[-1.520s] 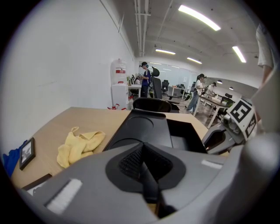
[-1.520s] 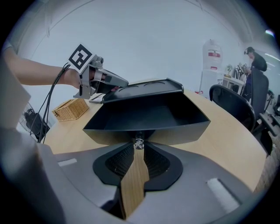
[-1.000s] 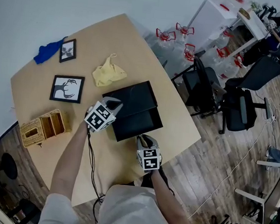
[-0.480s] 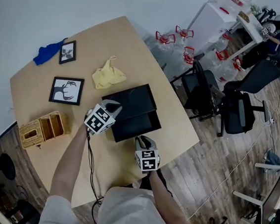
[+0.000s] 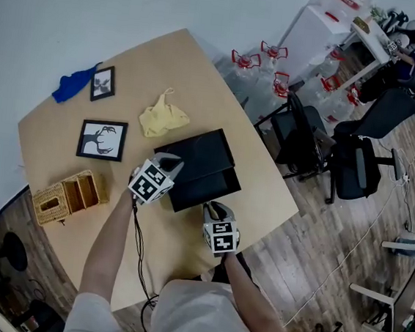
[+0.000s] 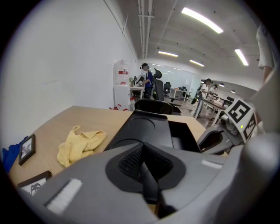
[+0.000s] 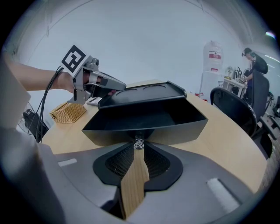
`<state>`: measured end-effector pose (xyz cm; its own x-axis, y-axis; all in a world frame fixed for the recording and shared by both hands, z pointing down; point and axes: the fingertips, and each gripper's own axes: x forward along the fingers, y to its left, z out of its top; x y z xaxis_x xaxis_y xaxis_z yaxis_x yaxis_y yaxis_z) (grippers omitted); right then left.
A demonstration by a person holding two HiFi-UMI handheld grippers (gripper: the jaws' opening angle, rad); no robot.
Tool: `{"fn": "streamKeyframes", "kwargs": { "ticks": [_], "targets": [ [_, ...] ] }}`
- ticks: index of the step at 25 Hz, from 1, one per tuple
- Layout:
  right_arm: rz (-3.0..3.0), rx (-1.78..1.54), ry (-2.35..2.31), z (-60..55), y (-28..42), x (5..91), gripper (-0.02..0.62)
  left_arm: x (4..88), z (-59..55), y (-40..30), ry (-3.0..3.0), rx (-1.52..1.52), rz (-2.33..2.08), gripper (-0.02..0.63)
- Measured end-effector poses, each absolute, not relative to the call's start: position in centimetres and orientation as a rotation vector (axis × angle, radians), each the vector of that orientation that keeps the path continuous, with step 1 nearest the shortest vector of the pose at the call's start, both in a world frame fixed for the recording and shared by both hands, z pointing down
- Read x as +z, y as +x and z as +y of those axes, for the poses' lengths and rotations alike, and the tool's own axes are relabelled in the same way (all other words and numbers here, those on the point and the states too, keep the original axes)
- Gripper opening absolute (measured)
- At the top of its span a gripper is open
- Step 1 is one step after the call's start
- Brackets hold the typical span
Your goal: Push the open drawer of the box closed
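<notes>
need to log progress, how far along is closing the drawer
Done: left tongs sit shut at a corner of the black box. In hand: right tongs are closed on the knob of the drawer. Left: the whole push; the drawer stands well open.

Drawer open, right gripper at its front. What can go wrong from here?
1. The right gripper has its jaws closed on only the small knob of the drawer. The tips may slip off under a push, or the drawer may skew and jam.
2. The left gripper, jaws shut, sits at a corner of the box without clamping it. The box may slide toward the yellow cloth.
</notes>
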<state>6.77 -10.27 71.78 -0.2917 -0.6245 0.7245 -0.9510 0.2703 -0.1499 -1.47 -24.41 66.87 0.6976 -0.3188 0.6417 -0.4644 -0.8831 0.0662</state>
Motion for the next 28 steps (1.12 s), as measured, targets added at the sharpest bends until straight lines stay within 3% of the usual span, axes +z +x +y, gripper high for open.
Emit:
{"fn": "streamKeyframes", "kwargs": {
  "ticks": [28],
  "targets": [
    [-2.022, 0.770, 1.400, -13.3, 5.9, 71.9, 0.072, 67.0, -24.3, -1.5, 2.687, 0.958, -0.602, 0.052]
  ]
}}
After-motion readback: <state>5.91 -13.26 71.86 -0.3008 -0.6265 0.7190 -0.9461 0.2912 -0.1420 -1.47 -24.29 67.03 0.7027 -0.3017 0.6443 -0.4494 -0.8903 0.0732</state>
